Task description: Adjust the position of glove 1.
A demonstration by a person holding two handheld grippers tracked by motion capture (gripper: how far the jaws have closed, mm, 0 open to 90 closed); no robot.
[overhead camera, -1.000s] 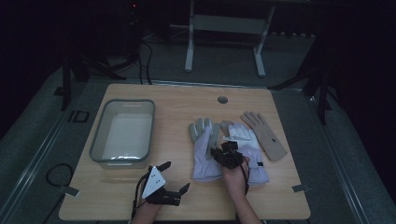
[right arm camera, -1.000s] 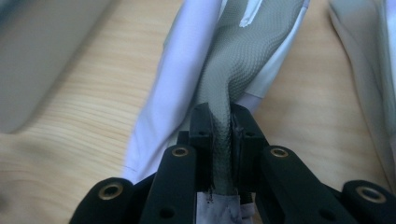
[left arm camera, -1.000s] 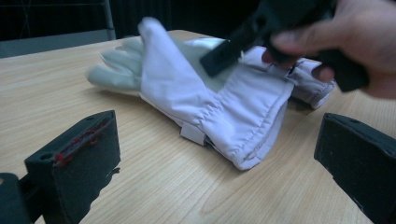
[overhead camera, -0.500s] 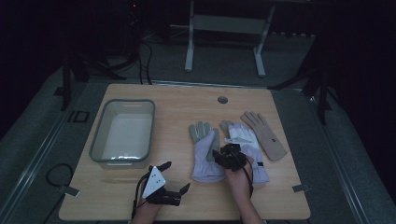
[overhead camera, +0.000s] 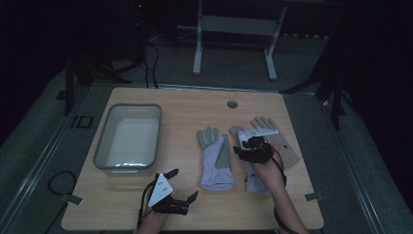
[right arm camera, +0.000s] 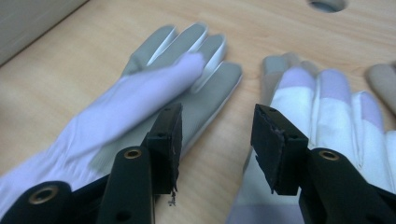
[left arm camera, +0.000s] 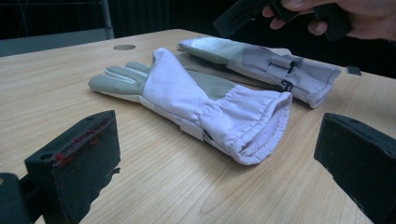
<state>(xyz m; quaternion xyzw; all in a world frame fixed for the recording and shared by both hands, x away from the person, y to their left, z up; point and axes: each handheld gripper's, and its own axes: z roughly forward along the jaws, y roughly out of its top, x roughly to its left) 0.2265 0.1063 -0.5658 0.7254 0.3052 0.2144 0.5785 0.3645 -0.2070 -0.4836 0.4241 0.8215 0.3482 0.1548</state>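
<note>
Table [overhead camera: 195, 105]: pale wood-grain top, smooth, matt. Glove at 9 o'clock of pair [left arm camera: 205, 100]: lilac cloth, soft, matt, gathered cuff; grey palm smoother. Second glove [right arm camera: 327, 107]: same cloth, white panels. Tub [overhead camera: 104, 141]: translucent grey plastic, slight sheen. Gripper pads [right arm camera: 170, 144]: black, rough, frayed.

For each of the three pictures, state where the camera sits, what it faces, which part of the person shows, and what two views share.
High view: above the table's near edge, looking forward and down; forearms, left gripper, right gripper.
Left gripper view: low, between wide-apart fingers, facing the left glove; a hand at top right.
Right gripper view: over open fingers, nothing between, facing both gloves' fingertips.
Shared: the left glove.
</note>
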